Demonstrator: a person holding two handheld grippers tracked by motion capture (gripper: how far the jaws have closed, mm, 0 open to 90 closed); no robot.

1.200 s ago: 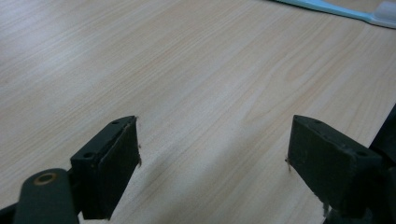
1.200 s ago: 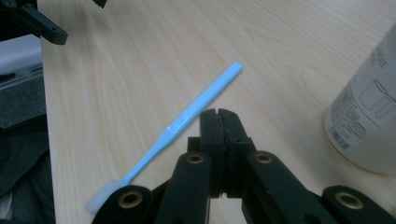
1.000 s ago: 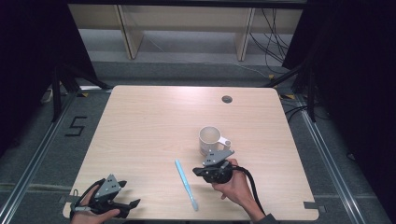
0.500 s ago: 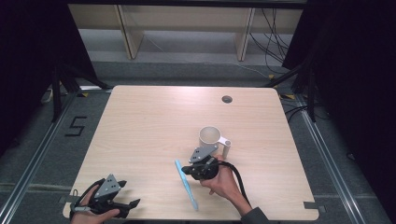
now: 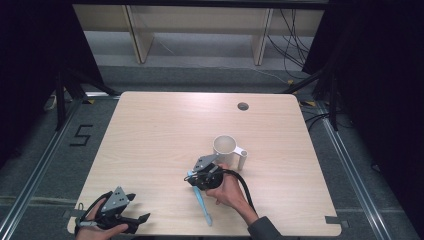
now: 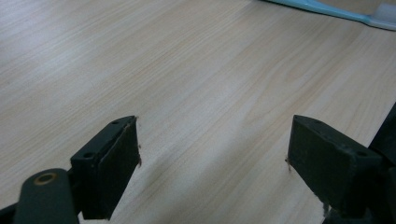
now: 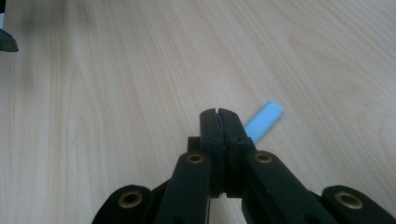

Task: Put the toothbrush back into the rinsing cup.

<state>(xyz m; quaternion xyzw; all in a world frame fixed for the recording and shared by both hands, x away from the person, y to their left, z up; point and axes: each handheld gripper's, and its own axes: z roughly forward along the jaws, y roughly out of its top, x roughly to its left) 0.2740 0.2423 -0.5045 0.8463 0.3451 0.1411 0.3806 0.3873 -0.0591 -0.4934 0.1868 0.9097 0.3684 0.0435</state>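
The right gripper point(image 7: 218, 112) has its 2 jaws pressed flat together with nothing between them; in the right gripper view the closed tips hover just above the near end of the light blue toothbrush point(image 7: 264, 120), whose squared handle end pokes out beside them. That toothbrush is the landmark here: in the high view it point(image 5: 202, 203) lies flat on the wooden table point(image 5: 150, 140), and the right gripper point(image 5: 196, 176) sits right over its far end, with the white mug point(image 5: 226, 146) just beyond that end, handle turned away from the brush.

A second ago this gripper was nearer the mug, off to the side of the toothbrush; it has since slid across and dipped down onto the brush's upper end. Judging by that, the hand is lining up to take the toothbrush, but clenched jaws cannot grasp it, so they would need to part first.

The left gripper point(image 6: 212, 154) rests with its 2 jaws spread wide and empty, well away from the toothbrush point(image 6: 327, 9), at the near table corner point(image 5: 112, 215), unmoved.
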